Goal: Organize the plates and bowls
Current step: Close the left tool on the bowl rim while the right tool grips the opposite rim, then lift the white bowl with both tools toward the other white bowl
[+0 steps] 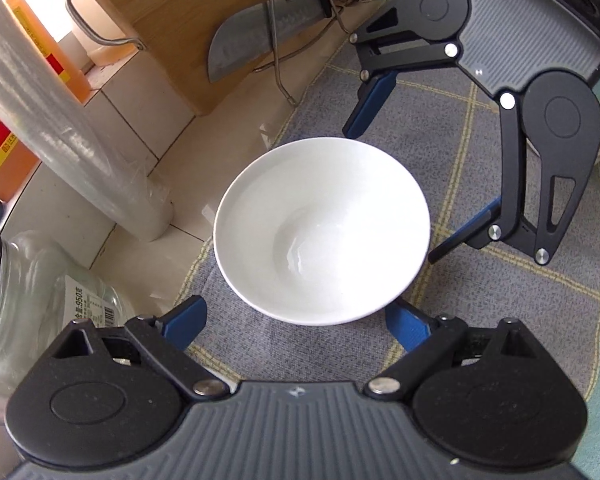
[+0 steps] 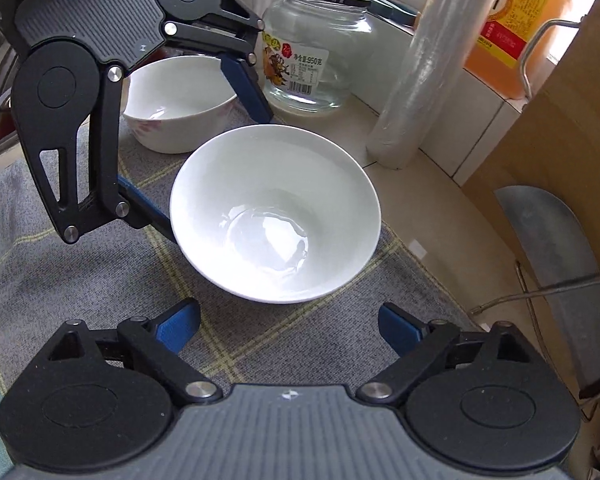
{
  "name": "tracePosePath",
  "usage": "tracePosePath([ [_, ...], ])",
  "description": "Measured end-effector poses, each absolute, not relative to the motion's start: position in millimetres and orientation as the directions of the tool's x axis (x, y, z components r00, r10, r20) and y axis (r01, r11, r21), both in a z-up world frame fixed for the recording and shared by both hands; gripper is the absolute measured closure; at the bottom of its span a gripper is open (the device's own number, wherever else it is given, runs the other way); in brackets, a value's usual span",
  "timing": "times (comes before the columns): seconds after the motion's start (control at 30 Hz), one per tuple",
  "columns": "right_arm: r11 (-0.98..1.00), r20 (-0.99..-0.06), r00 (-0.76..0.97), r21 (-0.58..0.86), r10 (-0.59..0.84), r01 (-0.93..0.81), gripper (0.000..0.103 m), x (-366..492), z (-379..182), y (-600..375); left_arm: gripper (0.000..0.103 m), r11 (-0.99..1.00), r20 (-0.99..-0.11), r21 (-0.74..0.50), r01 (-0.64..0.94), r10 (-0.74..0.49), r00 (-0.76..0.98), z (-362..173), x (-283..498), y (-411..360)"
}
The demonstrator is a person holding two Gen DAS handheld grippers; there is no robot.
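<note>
White bowl between two open claws

The white bowl (image 2: 276,216) sits on a grey checked cloth (image 2: 100,272); the right claw (image 2: 290,330) gapes before it, the left claw (image 2: 204,160) flanks its far-left rim.

Left gripper (image 1: 296,322) and right gripper (image 2: 290,322) angled downward, jaws wide apart.

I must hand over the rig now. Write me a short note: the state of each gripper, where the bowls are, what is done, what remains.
Left gripper: open, holds nothing, fingers on both sides of the near rim of the plain white bowl.
Right gripper: open, empty, at the same bowl from the other side.
The bowl stands upright on the grey checked cloth. A second bowl with a red pattern stands behind it.
Done: nothing stacked yet.
Left: grasp the bowls and stack them.
</note>
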State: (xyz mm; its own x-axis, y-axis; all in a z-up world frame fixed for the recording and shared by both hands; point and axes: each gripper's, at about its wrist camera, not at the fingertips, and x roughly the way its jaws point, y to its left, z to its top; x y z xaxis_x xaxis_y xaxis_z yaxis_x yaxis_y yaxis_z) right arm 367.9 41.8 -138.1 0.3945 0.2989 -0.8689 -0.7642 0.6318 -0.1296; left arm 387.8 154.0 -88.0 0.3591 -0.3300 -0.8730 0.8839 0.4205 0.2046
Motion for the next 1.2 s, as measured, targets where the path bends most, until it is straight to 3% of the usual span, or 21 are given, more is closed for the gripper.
tracePosePath([
  [0.67,0.564,-0.854,0.379,-0.127,0.357,-0.816,0.019,382.2,-141.7,43.5,0.011,0.326,-0.844,0.195,0.925,-0.425,0.328,-86.2,388.5,151.8],
  [1.2,0.554,-0.841,0.406,-0.160,0.356,-0.817,0.022,365.3,-128.3,46.7,0.011,0.311,-0.837,0.214,0.926,-0.430,0.338,-84.0,382.7,151.2],
])
